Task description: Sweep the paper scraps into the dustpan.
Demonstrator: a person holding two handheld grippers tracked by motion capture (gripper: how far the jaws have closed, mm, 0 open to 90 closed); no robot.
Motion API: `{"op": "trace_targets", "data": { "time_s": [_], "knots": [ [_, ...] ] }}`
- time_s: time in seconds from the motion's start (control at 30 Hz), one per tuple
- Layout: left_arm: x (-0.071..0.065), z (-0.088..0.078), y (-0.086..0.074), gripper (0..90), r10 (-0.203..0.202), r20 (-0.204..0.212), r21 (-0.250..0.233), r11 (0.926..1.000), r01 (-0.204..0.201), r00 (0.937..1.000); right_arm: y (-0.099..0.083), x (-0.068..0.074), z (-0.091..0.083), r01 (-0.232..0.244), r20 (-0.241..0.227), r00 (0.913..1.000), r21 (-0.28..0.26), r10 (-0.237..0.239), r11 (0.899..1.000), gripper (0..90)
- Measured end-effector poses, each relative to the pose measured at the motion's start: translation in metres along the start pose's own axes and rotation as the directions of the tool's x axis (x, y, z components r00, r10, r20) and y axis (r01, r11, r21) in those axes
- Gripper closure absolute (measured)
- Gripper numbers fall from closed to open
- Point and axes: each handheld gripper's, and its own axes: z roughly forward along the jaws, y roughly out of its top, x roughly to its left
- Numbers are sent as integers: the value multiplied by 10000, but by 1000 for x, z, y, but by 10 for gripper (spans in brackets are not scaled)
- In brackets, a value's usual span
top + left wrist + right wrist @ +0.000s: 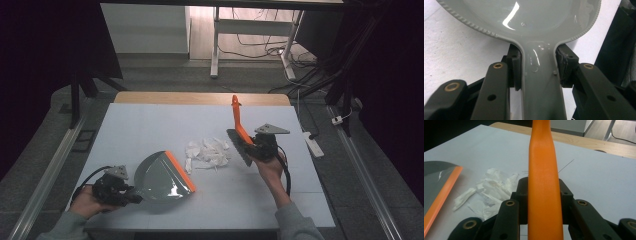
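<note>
Paper scraps (207, 152) block the table's (150, 120) middle between dustpan (162, 177) and brush (240, 142); far-left corner stretch lies open.

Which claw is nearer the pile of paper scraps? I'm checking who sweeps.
Right. The right claw, gripping the brush, sits just beside the paper scraps; the left claw holds the dustpan farther off.

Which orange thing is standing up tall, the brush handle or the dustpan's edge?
The brush handle. It sticks up from the right gripper, while the dustpan's orange edge lies low on the table.
</note>
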Motion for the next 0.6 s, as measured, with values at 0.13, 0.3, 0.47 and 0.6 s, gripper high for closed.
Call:
{"op": "trace_targets", "data": {
  "time_s": [0.13,0.3,0.47,0.6],
  "knots": [
    [0,2,1,611,-12,15,28,10000,12,10000,0,-2,5,16,84,10000,82,-16,10000,702],
    [1,5,1,611,-55,82,108,9999,54,10000,1,-4,13,-26,235,9997,254,20,9997,702],
    [1,7,2,611,-49,122,138,9999,47,9999,3,-5,19,-61,275,9996,301,53,9995,703],
    [1,9,3,611,-83,135,208,9998,81,9999,5,-6,23,-73,318,9995,329,63,9994,702]
  ]
}}
